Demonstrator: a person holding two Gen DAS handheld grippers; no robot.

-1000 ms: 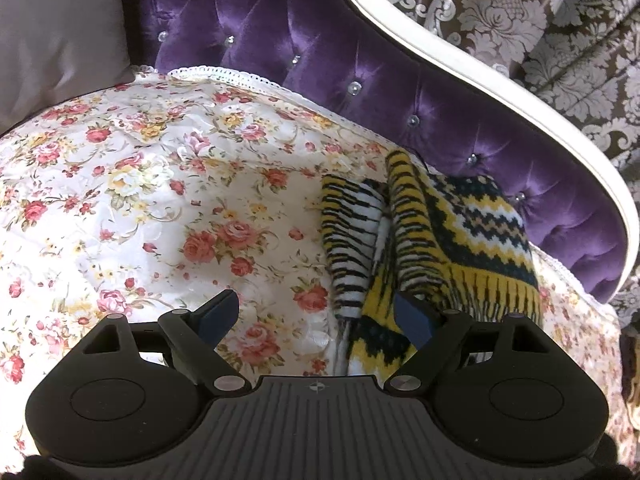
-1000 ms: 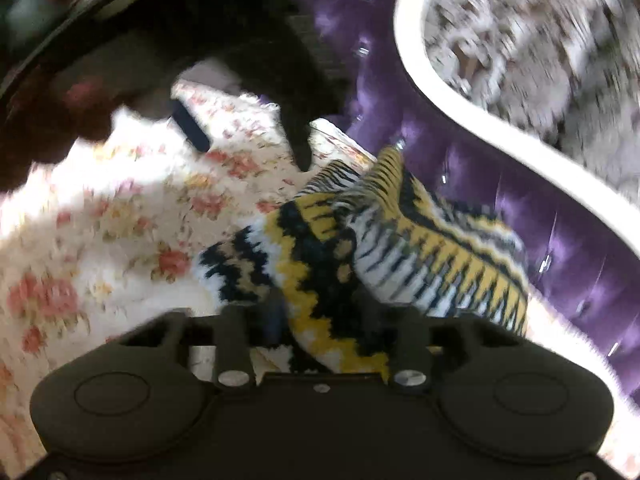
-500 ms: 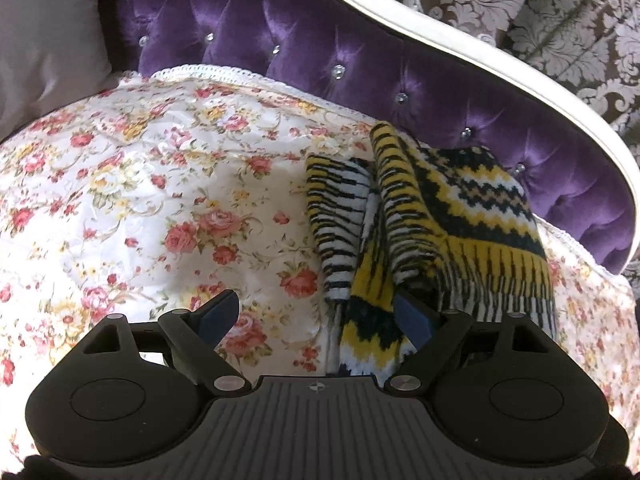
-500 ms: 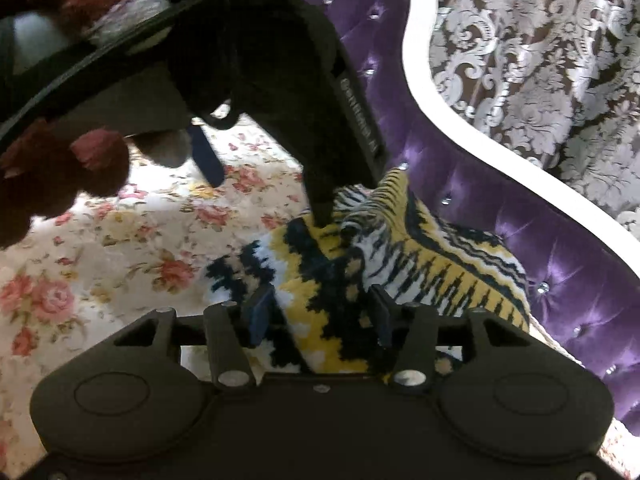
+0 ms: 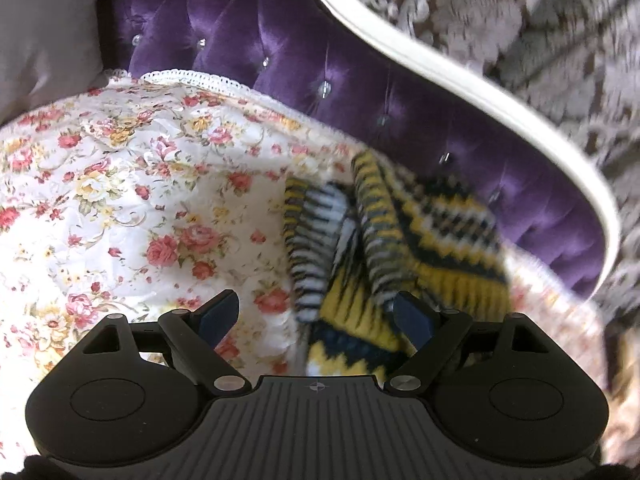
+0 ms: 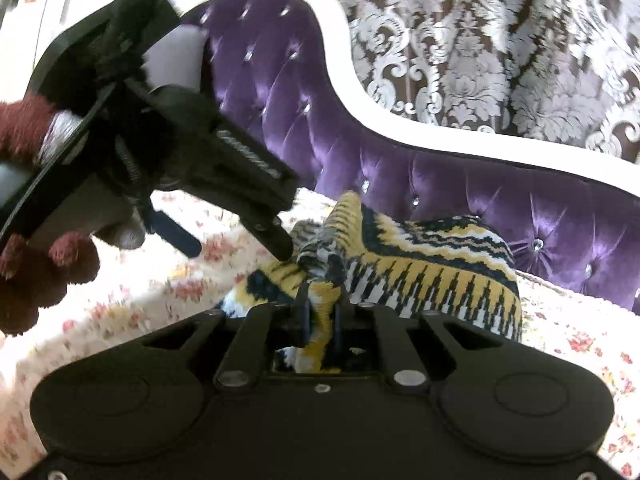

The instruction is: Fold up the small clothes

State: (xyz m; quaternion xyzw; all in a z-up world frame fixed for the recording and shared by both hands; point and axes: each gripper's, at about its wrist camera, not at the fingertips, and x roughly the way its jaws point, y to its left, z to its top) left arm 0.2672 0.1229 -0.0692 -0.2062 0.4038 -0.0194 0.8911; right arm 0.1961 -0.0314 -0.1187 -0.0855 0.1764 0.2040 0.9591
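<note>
The right gripper [image 6: 320, 320] is closing, apparently pinching the knit garment [image 6: 420, 276] at six o'clock to fold; the left gripper [image 5: 316, 316] stays released.

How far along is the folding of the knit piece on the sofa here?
Early. The yellow and black knit lies bunched and partly doubled over on the floral cover, not yet a flat fold. In hand: the right gripper is closing on a fold of knit at its near edge. The left gripper is open with nothing gripped. Left: fold it over and smooth it.
</note>
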